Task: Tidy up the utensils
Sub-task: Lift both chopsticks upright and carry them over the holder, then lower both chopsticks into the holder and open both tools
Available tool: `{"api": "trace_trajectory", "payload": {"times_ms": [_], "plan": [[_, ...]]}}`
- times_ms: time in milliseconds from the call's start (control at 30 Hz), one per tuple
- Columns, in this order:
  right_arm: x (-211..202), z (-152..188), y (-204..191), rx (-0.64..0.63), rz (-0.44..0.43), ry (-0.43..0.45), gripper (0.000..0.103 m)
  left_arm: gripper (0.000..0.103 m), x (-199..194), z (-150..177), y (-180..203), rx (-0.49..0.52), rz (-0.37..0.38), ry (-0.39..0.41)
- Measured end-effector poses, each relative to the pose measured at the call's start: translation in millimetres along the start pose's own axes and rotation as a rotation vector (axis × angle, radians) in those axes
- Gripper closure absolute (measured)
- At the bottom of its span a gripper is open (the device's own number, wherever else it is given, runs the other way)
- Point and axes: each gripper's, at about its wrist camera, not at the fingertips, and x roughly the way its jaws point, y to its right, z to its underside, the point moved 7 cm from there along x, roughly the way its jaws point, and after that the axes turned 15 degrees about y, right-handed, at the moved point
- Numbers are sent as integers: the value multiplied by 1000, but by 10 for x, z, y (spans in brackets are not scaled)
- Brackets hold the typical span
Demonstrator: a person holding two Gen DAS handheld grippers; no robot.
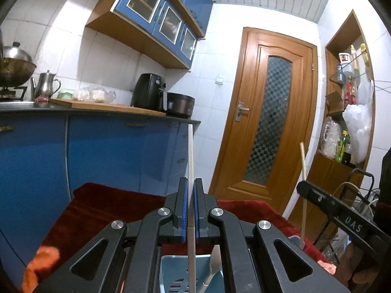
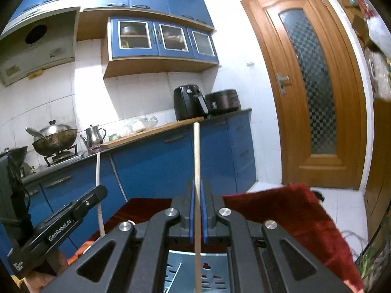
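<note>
Left tongs pinching a white chopstick and right tongs pinching a wooden chopstick above the blue holder; either stick may miss a slot if tilted.

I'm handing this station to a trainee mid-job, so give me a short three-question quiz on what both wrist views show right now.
1. True or false: the left gripper is shut on a white chopstick.
2. What does the right gripper hold?
A. a metal spoon
B. a wooden chopstick
C. nothing
3. What colour is the slotted utensil holder below both grippers, standing on the red cloth?

Key:
1. True; the stick stands upright between the pads.
2. B.
3. Light blue.
</note>
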Motion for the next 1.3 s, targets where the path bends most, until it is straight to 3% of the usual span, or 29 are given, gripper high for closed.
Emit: {"api": "trace_trajectory", "payload": {"times_ms": [133, 333, 567, 633, 767, 900, 967, 1300], "plan": [[45, -54, -77, -56, -2, 28, 97, 99, -29, 9, 10, 3, 0, -4], [78, 146, -231, -139, -22, -35, 97, 99, -72, 77, -16, 7, 0, -32], [57, 322, -242, -93, -48, -149, 96, 98, -146, 137, -28, -6, 16, -82], [33, 334, -238, -75, -52, -163, 95, 92, -182, 127, -20, -15, 24, -89], [-42, 298, -234, -45, -54, -160, 79, 83, -277, 69, 4, -27, 39, -97], [-146, 188, -246, -16, -63, -147, 79, 77, -386, -9, 34, -29, 47, -99], [-213, 125, -259, -8, -61, -140, 75, 77, -433, -36, 37, -28, 49, -105], [-621, -117, -381, 7, -60, -145, 75, 76, -753, -148, 50, -24, 42, -159]]}}
